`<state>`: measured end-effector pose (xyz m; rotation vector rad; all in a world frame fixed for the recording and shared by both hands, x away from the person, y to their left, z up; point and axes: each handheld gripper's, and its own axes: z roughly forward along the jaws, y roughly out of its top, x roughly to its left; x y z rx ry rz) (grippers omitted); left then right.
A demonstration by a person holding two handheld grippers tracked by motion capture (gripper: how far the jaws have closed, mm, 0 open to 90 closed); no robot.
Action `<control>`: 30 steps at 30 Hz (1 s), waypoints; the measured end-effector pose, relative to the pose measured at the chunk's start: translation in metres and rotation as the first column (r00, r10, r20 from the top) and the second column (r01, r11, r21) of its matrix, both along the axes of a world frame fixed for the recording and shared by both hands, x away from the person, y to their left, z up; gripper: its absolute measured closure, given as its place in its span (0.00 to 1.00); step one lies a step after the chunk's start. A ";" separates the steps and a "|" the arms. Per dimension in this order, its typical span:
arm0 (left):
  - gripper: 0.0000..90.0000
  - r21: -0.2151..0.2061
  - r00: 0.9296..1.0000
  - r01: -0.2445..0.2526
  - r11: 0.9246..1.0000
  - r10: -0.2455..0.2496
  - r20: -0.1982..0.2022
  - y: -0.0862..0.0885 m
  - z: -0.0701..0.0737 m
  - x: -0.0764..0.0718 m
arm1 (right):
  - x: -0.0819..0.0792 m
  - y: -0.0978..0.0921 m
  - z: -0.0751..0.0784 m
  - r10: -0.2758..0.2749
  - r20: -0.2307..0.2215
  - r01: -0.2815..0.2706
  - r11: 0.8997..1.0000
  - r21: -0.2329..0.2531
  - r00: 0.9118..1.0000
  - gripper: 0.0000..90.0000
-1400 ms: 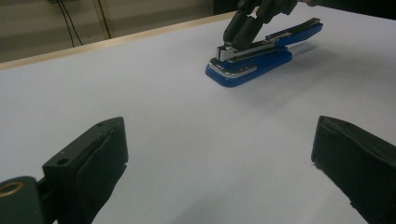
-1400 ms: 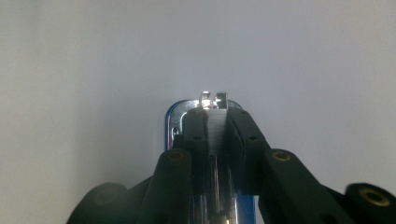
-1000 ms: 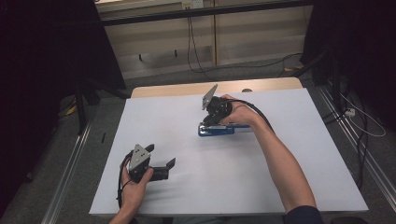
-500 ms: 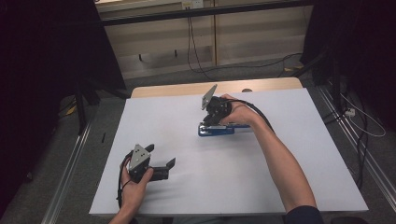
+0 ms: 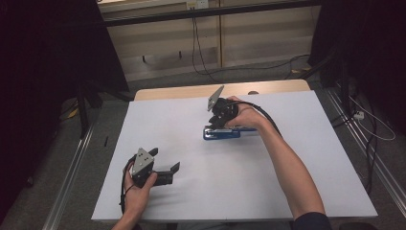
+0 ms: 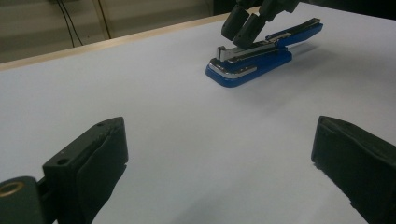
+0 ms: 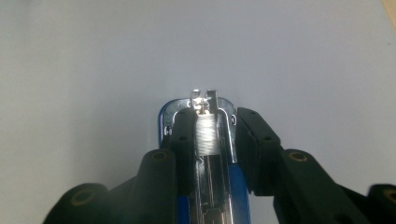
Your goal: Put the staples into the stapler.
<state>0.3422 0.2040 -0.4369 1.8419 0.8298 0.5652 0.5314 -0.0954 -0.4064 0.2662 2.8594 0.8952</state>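
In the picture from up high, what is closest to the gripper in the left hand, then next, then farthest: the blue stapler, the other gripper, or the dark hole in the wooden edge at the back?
From the left gripper:
1. Blue stapler, mid-table, up and right.
2. Right gripper, on the stapler, just beyond.
3. Dark hole, on the far wooden edge.

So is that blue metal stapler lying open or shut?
Open: the blue metal stapler has its top lifted, baring the silver staple channel.
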 end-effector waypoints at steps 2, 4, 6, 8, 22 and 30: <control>0.04 0.003 1.000 0.001 1.000 -0.001 0.001 0.000 0.000 0.000 | -0.001 0.000 0.000 -0.014 -0.007 0.014 1.000 0.007 1.000 0.72; 0.04 0.003 1.000 0.002 1.000 -0.002 0.003 0.000 0.000 0.000 | -0.002 0.000 -0.001 -0.032 -0.004 0.032 0.999 0.016 0.999 0.70; 0.04 0.000 1.000 0.003 1.000 -0.003 0.002 0.000 0.000 0.000 | -0.004 0.000 -0.001 -0.039 -0.004 0.039 0.999 0.031 0.999 0.67; 0.04 -0.001 1.000 0.000 1.000 0.000 0.001 0.000 0.000 0.000 | -0.005 -0.001 -0.002 -0.062 -0.004 0.062 0.997 0.034 0.998 0.60; 0.04 -0.004 1.000 -0.003 1.000 0.003 -0.012 0.001 -0.002 0.002 | -0.017 -0.020 -0.002 -0.228 0.014 0.225 0.967 0.123 0.973 0.31; 0.04 -0.001 1.000 0.010 1.000 -0.010 -0.012 -0.002 -0.003 0.002 | -0.020 -0.026 0.001 -0.311 0.028 0.301 0.935 0.187 0.950 0.25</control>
